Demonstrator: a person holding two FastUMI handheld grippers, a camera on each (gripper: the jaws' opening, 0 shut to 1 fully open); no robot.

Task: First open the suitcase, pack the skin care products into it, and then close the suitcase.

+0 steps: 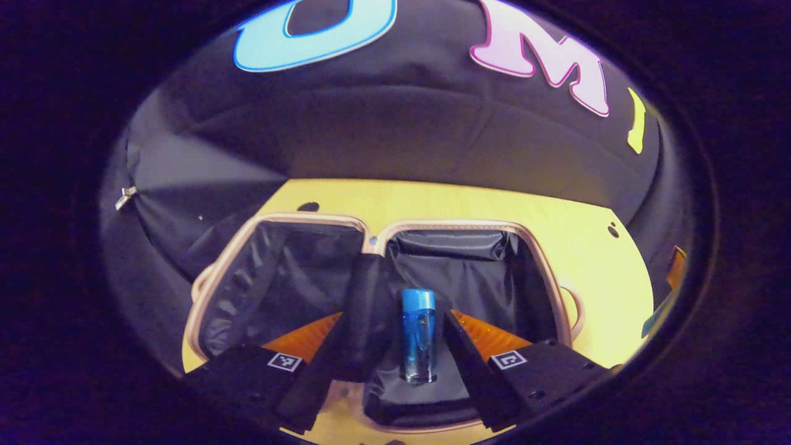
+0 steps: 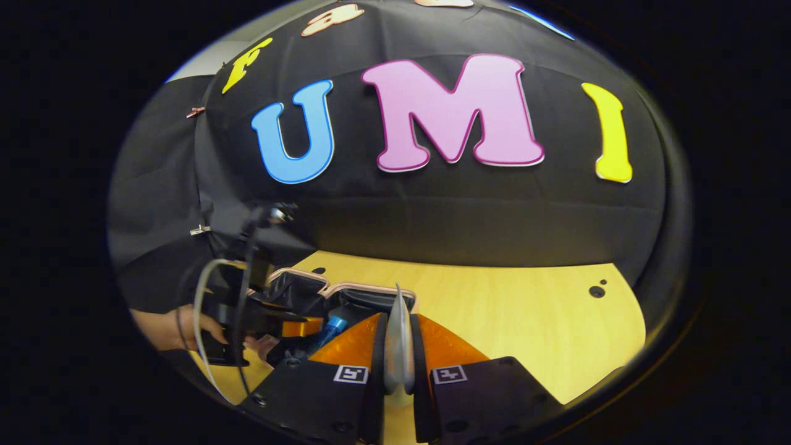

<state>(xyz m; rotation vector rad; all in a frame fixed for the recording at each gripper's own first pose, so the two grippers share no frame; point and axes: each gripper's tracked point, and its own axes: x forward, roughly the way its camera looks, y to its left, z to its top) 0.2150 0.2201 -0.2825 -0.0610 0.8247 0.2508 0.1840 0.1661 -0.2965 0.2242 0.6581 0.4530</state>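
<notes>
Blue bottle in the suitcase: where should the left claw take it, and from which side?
Probably mid-body, below the cap, coming straight in as the left claw points. The blue bottle is a slim cylinder running lengthwise between the open fingers, so closing pinches its round sides. Right claw grips a pale tube.

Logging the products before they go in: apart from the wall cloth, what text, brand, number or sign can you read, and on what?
None can be read.
Blue bottle between the left hand-held gripper's fingers: no legible print.
Silvery tube in the right hand-held gripper: no print visible.
Square markers on the grippers: coded patterns, not text.
Suitcase: no label in sight.
</notes>
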